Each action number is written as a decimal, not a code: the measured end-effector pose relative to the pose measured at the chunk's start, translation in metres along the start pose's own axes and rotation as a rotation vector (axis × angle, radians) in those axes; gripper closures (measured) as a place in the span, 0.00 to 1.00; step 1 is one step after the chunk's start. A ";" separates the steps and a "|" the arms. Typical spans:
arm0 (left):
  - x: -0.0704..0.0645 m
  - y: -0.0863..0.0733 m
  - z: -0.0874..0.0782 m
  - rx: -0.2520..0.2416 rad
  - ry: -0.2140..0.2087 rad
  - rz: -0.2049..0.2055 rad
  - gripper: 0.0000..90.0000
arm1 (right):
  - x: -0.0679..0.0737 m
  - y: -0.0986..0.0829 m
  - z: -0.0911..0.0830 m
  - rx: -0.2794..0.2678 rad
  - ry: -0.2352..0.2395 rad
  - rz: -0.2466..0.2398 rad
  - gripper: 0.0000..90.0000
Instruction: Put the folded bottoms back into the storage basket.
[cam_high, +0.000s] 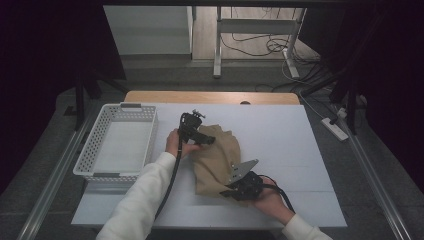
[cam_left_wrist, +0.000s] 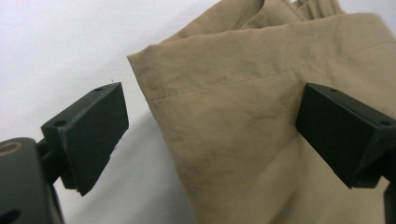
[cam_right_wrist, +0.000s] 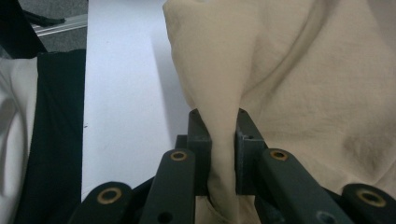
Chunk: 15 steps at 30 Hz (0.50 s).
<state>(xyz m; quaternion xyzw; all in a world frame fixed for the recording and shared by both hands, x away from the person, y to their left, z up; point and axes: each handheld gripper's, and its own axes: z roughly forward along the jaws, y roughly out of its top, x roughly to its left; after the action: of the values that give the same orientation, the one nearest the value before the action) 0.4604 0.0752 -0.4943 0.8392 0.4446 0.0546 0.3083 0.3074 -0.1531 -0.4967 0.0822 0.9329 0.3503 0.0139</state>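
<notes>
The white table (cam_high: 280, 145) carries a white slatted basket (cam_high: 119, 142) at its left edge and, near the middle, a crumpled tan cloth (cam_high: 215, 157), well apart from the basket's inside but close to its right wall. The person's two white-sleeved forearms come in from the bottom of the high view: the left one runs diagonally up to the cloth's upper left edge, the right one enters low at the right and bends inward to the cloth's lower right corner. The left gripper (cam_high: 204, 136) sits at the cloth's upper edge; in the left gripper view its jaws stand wide apart, one over bare table and one over the fabric, with the hemmed corner of the cloth (cam_left_wrist: 261, 116) lying between them, ungripped. The right gripper (cam_right_wrist: 223, 135) is clenched on a pinched fold of the cloth (cam_right_wrist: 299, 84), which rises between its jaws. In the high view the gripper's grey plate and body cover that pinch, and the left hand (cam_high: 176, 144) hides part of the cloth's left edge. The far side of the cloth is bunched into folds too small to sort out.
</notes>
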 end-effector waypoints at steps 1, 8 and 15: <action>0.000 0.000 0.001 0.003 0.001 -0.001 0.10 | 0.000 0.000 0.000 0.000 0.000 0.000 0.89; 0.002 -0.001 0.010 0.021 -0.023 -0.004 0.09 | 0.000 0.000 0.001 0.005 0.000 -0.001 0.89; 0.004 -0.003 0.016 0.036 -0.047 -0.003 0.07 | 0.000 0.000 0.002 0.008 0.001 -0.002 0.89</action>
<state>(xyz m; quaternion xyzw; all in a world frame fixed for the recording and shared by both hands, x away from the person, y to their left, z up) 0.4666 0.0718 -0.5093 0.8451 0.4392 0.0264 0.3037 0.3070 -0.1518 -0.4986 0.0813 0.9343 0.3468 0.0132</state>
